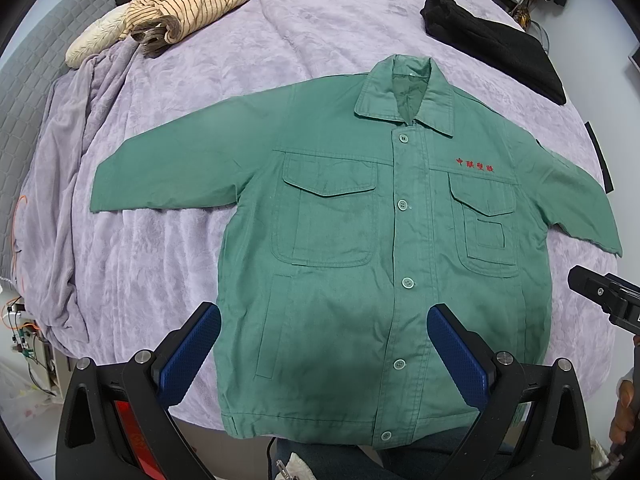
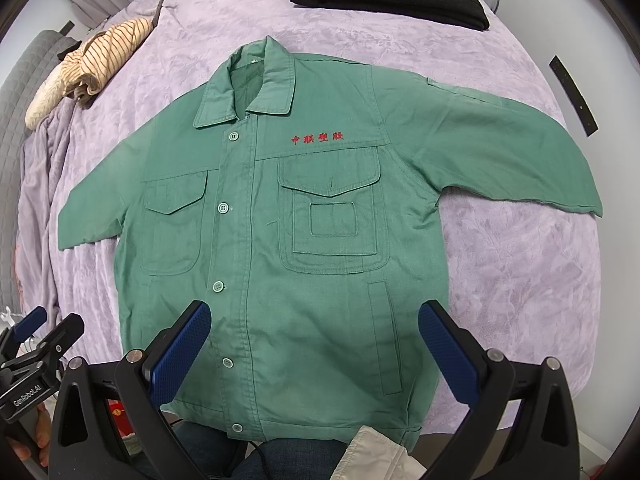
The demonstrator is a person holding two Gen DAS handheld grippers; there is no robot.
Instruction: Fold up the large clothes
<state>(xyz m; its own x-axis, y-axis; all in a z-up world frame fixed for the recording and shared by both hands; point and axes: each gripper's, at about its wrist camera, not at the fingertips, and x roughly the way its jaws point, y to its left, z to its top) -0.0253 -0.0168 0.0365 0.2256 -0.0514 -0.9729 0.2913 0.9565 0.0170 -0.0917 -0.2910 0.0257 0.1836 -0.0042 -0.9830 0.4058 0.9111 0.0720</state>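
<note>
Both grippers' fingers (image 1: 456, 354) (image 2: 178, 354) spread empty, green jacket (image 2: 304, 264) flat, red embroidered characters (image 2: 317, 139), "GenRobot.AI".

Bedroom, lilac-blanketed bed (image 1: 280, 40), padded grey headboard (image 1: 36, 72)

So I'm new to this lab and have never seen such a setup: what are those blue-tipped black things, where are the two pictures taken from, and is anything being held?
They are hand-held grippers, one in each of a person's hands, each with a fisheye camera looking along its two fingers. One picture is from the left gripper, the other from the right gripper. Both are open and hold nothing; each hangs above the hem of a green jacket. It lies flat, buttoned, sleeves spread, on a bed with a purple blanket. Further back lie a striped garment and a folded black garment.
</note>
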